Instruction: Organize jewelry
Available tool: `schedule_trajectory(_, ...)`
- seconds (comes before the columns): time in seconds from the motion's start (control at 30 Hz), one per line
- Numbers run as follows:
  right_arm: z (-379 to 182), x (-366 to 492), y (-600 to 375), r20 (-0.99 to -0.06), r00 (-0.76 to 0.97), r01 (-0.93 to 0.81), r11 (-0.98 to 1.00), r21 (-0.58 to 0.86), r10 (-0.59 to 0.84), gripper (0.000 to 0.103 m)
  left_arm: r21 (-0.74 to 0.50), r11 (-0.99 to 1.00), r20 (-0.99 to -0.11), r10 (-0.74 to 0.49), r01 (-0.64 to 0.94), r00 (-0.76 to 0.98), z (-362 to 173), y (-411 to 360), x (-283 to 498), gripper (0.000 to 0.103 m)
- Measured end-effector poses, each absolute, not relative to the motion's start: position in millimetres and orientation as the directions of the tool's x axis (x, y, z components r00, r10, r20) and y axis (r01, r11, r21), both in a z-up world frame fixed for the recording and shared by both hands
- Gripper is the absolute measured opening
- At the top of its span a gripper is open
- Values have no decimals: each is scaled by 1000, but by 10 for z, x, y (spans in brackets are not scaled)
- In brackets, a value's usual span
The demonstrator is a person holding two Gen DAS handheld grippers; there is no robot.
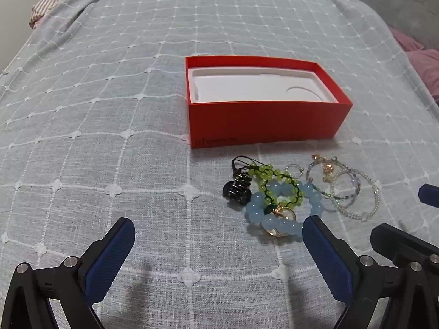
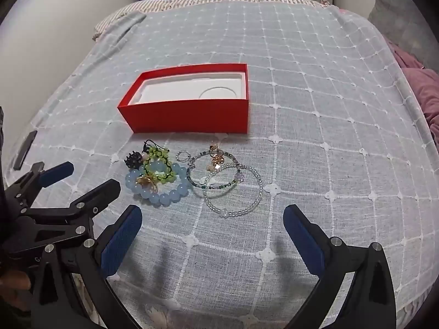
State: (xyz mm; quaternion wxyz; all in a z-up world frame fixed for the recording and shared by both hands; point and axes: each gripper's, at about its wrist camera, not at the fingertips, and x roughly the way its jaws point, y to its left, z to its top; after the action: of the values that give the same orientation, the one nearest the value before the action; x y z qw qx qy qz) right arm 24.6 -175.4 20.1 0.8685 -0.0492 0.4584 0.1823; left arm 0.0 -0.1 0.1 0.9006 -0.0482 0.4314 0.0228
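An open red box [image 1: 263,122] [image 2: 192,118] with a white moulded insert lies on the bed. In front of it lies a heap of jewelry: a blue bead bracelet [image 1: 285,224] [image 2: 164,194], a green bead bracelet [image 1: 274,176] [image 2: 157,159], a black hair claw [image 1: 237,190] [image 2: 133,160], a gold ring [image 1: 282,216] [image 2: 146,182], clear thin bead bracelets [image 1: 356,192] [image 2: 233,192] and a gold charm [image 2: 215,161]. My left gripper [image 1: 216,231] is open and empty, its right finger beside the blue bracelet. My right gripper [image 2: 212,218] is open and empty, just short of the clear bracelets.
The bed is covered by a grey-blue checked blanket [image 1: 109,109] [image 2: 329,109]. Pink bedding [image 2: 422,96] and a grey pillow [image 1: 406,5] lie at the right. The left gripper also shows in the right wrist view [image 2: 82,176], close beside the right gripper's left finger.
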Motion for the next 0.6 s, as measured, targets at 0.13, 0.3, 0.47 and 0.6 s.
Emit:
schedule_trajectory(0.13, 211, 258, -1785, -812, 513, -354, 931, 95, 278, 103, -68, 995, -782, -11, -68, 623, 0, -35, -8, 101)
schedule_trajectory(0.3, 227, 257, -1791, -812, 508, -357, 928, 105, 287, 103, -74, 995, -781, -21, -59, 624, -4, -1, -23, 100)
schedule_trajectory(0.47, 225, 237, -1760, -808, 509, -369, 923, 106, 297, 103, -75, 996, -787, -29, -49, 616, -25, -45, 3, 99)
schedule_trajectory(0.6, 214, 239, -1762, -814, 497, -376, 920, 110, 300, 100, -78, 996, -798, -32, -50, 602, -43, -65, -4, 97)
